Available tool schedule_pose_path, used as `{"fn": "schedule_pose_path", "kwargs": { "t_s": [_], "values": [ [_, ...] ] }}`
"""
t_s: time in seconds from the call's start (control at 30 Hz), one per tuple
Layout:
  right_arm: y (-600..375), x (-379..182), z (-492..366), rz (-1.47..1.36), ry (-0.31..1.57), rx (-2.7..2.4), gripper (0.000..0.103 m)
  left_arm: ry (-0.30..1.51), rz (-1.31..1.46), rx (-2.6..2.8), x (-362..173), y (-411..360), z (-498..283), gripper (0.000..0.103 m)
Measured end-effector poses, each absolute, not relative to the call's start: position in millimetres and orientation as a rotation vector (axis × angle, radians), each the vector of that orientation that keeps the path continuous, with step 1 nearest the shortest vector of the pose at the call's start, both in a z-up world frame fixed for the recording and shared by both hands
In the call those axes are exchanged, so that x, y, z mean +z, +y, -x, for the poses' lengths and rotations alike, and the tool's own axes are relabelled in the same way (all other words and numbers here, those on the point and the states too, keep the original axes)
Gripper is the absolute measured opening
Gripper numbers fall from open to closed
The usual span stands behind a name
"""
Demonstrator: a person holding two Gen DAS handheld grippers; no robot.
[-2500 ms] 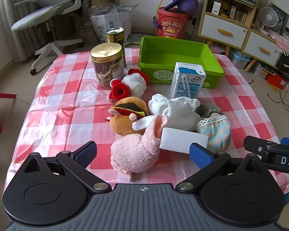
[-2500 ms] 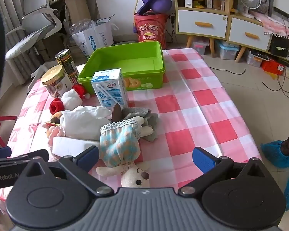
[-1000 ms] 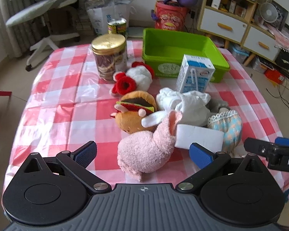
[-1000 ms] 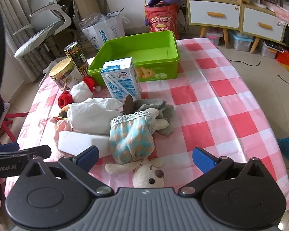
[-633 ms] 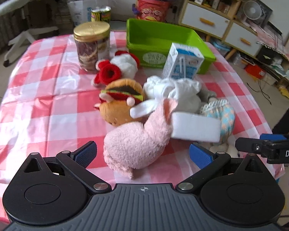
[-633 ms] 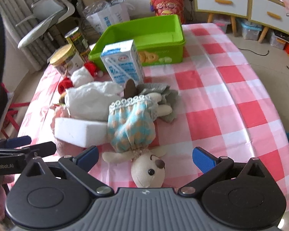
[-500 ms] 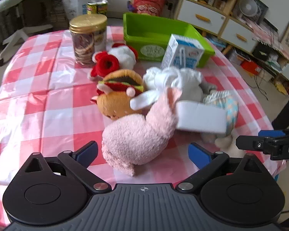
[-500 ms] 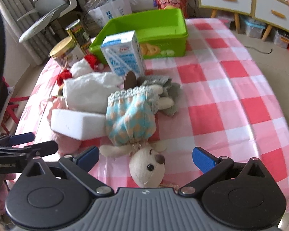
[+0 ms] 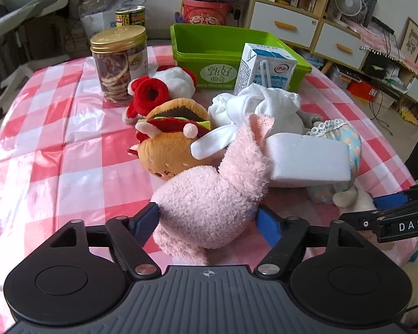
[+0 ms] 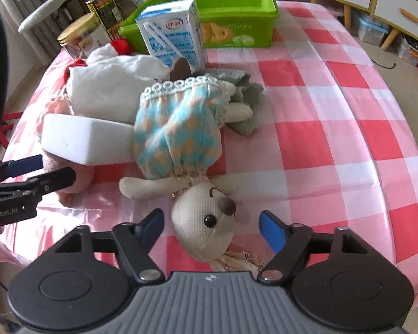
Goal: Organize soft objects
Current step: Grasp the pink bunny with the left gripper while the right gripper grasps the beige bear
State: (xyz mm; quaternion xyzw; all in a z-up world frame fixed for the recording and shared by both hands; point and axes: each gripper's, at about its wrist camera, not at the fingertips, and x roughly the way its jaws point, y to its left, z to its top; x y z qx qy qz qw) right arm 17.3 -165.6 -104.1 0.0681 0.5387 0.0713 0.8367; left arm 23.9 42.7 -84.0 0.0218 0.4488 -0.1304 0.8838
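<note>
A pink plush rabbit (image 9: 209,194) lies on the checked table, and my left gripper (image 9: 209,220) has its jaws pressed against both sides of its body. A cream rabbit doll in a blue-orange dress (image 10: 178,128) lies head toward my right gripper (image 10: 211,226), which is open with the doll's head (image 10: 206,222) between the fingers, not touching. A burger plush (image 9: 172,136), a red-and-white plush (image 9: 161,89), a white cloth bundle (image 9: 264,105) and a grey cloth (image 10: 242,89) lie around them. The green bin (image 9: 217,44) stands behind.
A white foam block (image 9: 309,161) rests against the pink rabbit and the doll. A milk carton (image 9: 264,69), a gold-lidded jar (image 9: 119,61) and a tin can (image 9: 129,16) stand near the bin. Table edge is close below both grippers.
Both grippers moved forward and down. The left jaws closed in onto the pink rabbit. The right jaws narrowed around the doll's head.
</note>
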Motion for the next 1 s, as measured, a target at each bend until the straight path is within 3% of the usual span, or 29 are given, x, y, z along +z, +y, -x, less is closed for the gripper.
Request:
{"fn": "schedule_pose_path", "kwargs": {
  "t_s": [0.13, 0.2, 1.0],
  "values": [
    [-166, -108, -19, -0.155, 1.152, 0.152, 0.033, 0.926, -0.056, -0.270, -84, 42, -23, 0.067],
    [-166, -107, -18, -0.155, 1.150, 0.152, 0.031, 0.927, -0.055, -0.269, -82, 43, -23, 0.064],
    [-217, -22, -28, -0.382, 0.935, 0.127, 0.027, 0.880, 0.134, -0.235, -6, 56, -41, 0.060]
  ]
}}
